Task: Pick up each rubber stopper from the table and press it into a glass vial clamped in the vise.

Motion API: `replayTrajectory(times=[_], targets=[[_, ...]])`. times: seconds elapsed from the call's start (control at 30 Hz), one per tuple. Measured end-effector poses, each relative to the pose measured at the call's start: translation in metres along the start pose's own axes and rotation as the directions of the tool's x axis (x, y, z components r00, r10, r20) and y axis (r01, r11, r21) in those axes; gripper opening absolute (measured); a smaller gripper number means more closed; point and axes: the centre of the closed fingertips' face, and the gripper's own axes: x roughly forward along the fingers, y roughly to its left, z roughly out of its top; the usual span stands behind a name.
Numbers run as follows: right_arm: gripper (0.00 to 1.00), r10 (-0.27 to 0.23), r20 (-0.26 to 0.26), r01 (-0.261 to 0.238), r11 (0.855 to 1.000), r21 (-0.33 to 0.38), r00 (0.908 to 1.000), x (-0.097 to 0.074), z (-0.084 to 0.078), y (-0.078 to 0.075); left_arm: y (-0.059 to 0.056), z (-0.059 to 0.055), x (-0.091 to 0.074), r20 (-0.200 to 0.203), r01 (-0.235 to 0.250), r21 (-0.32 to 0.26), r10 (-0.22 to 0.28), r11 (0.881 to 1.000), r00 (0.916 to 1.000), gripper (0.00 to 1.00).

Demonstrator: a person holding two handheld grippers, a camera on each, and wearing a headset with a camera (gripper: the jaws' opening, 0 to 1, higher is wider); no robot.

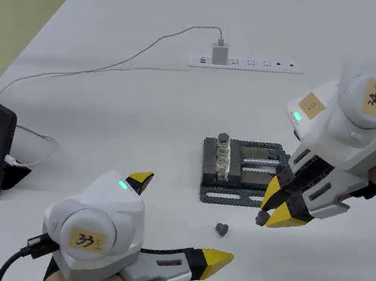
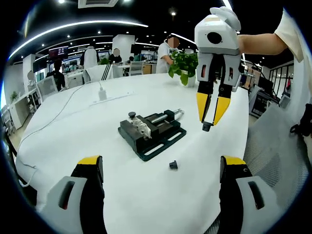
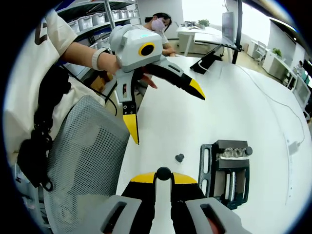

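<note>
In the head view the right gripper point(image 1: 267, 214) sits at the right of the frame, below centre; its yellow jaws are drawn almost together, pinching a dark rubber stopper point(image 1: 261, 219) at their tips; in the right gripper view that stopper appears as a round dark knob between the two tips at bottom centre. A loose stopper point(image 1: 222, 229) lies on the white table point(image 1: 137, 119) just left of those tips, near but not touching them; it lies between the two grippers, below the vise point(image 1: 244, 171) at frame centre. The left gripper point(image 1: 179, 218) fills the lower left; its jaws are spread wide with nothing between them, and the loose stopper lies to the right of its lower tip, apart from it. In the vise, a row of glass vials point(image 1: 224, 155) is clamped at the left end; their number cannot be told; a seated stopper point(image 1: 224, 137) caps the vial at the upper end of the row. Counted: three stoppers, one vise, two grippers. A power strip point(image 1: 243, 62) with one charger point(image 1: 220, 52) plugged in lies in the upper centre of the frame, well apart from the vise.
</note>
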Motion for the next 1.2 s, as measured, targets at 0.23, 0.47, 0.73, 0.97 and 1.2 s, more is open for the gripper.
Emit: replayTrajectory(times=[0.23, 0.47, 0.73, 0.97, 1.2], targets=[[0.06, -0.006, -0.032, 0.005, 1.000, -0.011, 0.9995, 0.000, -0.002, -0.012, -0.002, -0.003, -0.001, -0.001, 0.005, -0.001, -0.005, 1.000, 1.0000, 0.99], [0.06, -0.012, -0.062, 0.010, 0.999, -0.035, 0.9980, -0.003, 0.001, -0.028, -0.001, -0.007, -0.005, -0.003, 0.002, -0.008, -0.002, 1.000, 1.0000, 0.99], [0.06, -0.029, -0.118, 0.019, 0.996, -0.086, 0.9926, -0.005, 0.008, -0.051, 0.003, -0.009, -0.008, -0.001, -0.005, -0.012, 0.005, 1.000, 1.0000, 0.99], [0.06, -0.041, -0.151, 0.023, 0.992, -0.121, 0.9877, -0.002, 0.015, -0.075, 0.007, -0.012, -0.010, -0.006, -0.008, -0.018, 0.008, 1.000, 1.0000, 0.99], [0.06, -0.068, -0.186, 0.036, 0.985, -0.171, 0.9802, 0.001, 0.015, -0.099, 0.009, -0.016, -0.010, -0.015, -0.004, -0.022, 0.004, 1.000, 0.9999, 0.99]])
